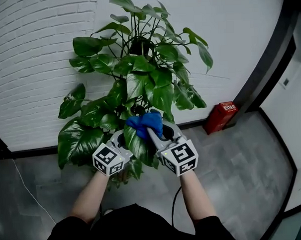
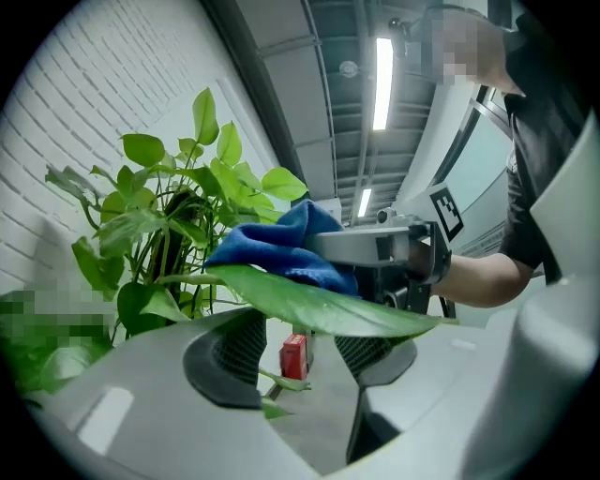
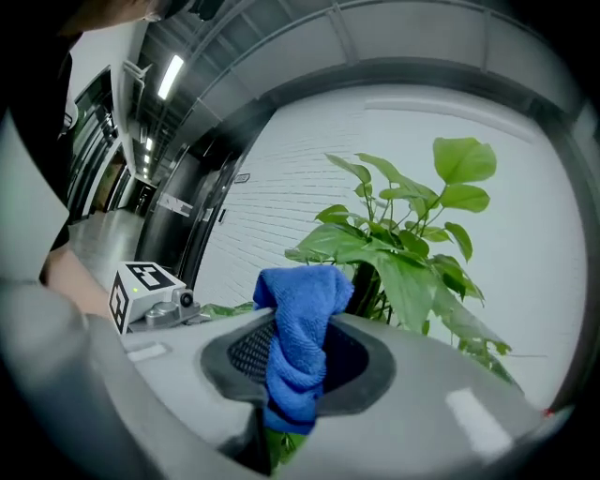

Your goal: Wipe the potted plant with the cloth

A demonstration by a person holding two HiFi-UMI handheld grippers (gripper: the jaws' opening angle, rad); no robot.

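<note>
Blue cloth [image 3: 300, 305] clamped in R hand-held gripper [image 3: 298, 361], on leaf [image 2: 319, 305]; L hand-held gripper [image 2: 302, 352] half open under same leaf

**Cloth and both grippers low in the leaves**

We look down on the potted plant [image 1: 139, 82], its broad green leaves spread before a white brick wall [image 1: 33, 57]. Our left gripper [image 1: 122, 141] and right gripper [image 1: 152, 132] sit side by side low in the foliage, with a long leaf [image 1: 137, 146] hanging between them. The blue cloth [image 1: 145, 122] is bunched at the right gripper's tip, at that leaf's upper end. A red box [image 1: 221, 117] stands on the grey floor [image 1: 232, 178] against the wall, right of the plant. A thin white cable [image 1: 29, 189] trails across the floor at left.
</note>
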